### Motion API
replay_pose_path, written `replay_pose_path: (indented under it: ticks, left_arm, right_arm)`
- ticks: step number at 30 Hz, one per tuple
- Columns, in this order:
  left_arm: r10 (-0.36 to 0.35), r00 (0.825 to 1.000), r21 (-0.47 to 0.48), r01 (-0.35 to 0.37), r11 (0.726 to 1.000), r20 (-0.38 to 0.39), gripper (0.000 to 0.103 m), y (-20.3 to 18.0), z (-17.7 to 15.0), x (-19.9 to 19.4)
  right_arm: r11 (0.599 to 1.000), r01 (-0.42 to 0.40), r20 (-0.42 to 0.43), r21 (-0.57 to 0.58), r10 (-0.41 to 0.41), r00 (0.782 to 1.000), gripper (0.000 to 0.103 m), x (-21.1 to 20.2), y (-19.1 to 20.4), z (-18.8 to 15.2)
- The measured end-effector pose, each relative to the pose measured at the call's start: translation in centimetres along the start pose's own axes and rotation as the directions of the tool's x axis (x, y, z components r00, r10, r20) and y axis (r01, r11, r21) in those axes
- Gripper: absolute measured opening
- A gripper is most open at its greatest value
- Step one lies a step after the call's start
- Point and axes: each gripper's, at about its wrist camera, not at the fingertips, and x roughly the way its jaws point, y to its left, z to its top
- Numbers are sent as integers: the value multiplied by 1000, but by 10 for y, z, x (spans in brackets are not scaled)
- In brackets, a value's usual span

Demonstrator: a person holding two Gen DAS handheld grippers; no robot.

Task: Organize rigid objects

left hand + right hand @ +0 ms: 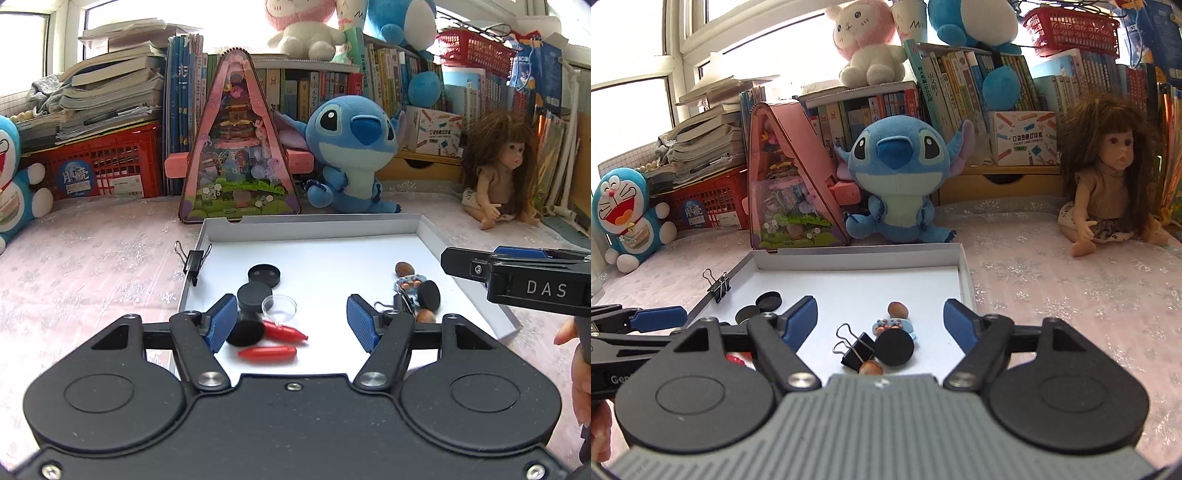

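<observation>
A shallow white tray (pixel 314 225) (pixel 857 258) lies on the pink cloth. On its left lie black round discs (pixel 263 275) (pixel 769 300), a clear small cup (pixel 279 306) and two red bullet-shaped pieces (pixel 266 350). On its right lie a nut (pixel 404 268) (pixel 898 309), a small blue figure (pixel 408 284) (pixel 894 325), a black disc (pixel 428 294) (pixel 894 347), a black binder clip (pixel 857 349) and a second nut (pixel 870 367). My left gripper (pixel 291 321) is open and empty over the left pile. My right gripper (pixel 879 321) is open and empty over the right pile.
A binder clip (pixel 194 260) (pixel 718 284) grips the tray's left rim. Behind the tray stand a pink triangular toy case (pixel 238 147), a Stitch plush (pixel 351 147) (pixel 897 177), a doll (pixel 498 166) (pixel 1112 177), a Doraemon plush (pixel 626 214), red crates and books.
</observation>
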Motion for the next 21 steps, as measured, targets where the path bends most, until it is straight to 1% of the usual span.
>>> replay_pose_path:
  ticks: [4,11,16,21]
  left_arm:
    - [-6,1000,4,6,1000,17,64,1,-10,-14]
    - [0,1000,24,0,1000,16,64,3,-28,-30]
    - [9,1000,28,-9,1000,0,64,5,-41,-34]
    - [20,999,30,-19,999,-36,64,7,-55,-28]
  right_arm:
    - [1000,7,21,-16,-7,1000,86,-13,6,-9]
    - [998,16,19,-60,-15,1000,87,-27,16,-27]
    - [996,27,1,-89,-27,1000,88,-32,21,-43]
    - [991,54,-23,-120,-57,998,89,-30,24,-54]
